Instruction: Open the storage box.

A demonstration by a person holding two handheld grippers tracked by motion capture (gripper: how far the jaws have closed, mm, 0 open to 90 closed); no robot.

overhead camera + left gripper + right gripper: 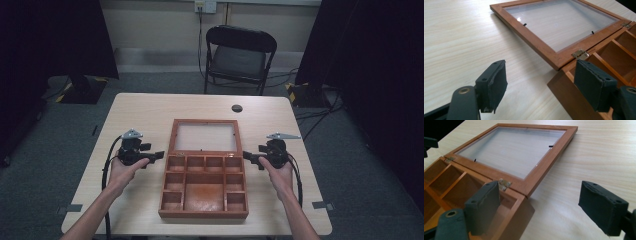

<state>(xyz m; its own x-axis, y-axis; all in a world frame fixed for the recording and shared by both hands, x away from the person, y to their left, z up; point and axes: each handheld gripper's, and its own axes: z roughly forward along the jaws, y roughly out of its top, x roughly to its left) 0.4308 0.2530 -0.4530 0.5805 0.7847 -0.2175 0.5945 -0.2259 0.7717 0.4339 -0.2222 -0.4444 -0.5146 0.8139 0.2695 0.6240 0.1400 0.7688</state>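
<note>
1. Jaws of the left gripper [159,155] and right gripper [246,156] are both standing wide apart, gripping nothing.
2. One wooden compartment box [204,186] is lying open mid-table [135,107] between them, its glass-paned lid [204,136] folded flat behind.
3. Ten compartments are showing; two brass hinges [580,54] are joining the lid.
4. One folding chair [239,56] is standing beyond.
5. No writing is showing that can be read.

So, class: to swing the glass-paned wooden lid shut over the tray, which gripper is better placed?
Neither clearly: left gripper and right gripper, both open, flank the hinge corners of the lid symmetrically.
</note>
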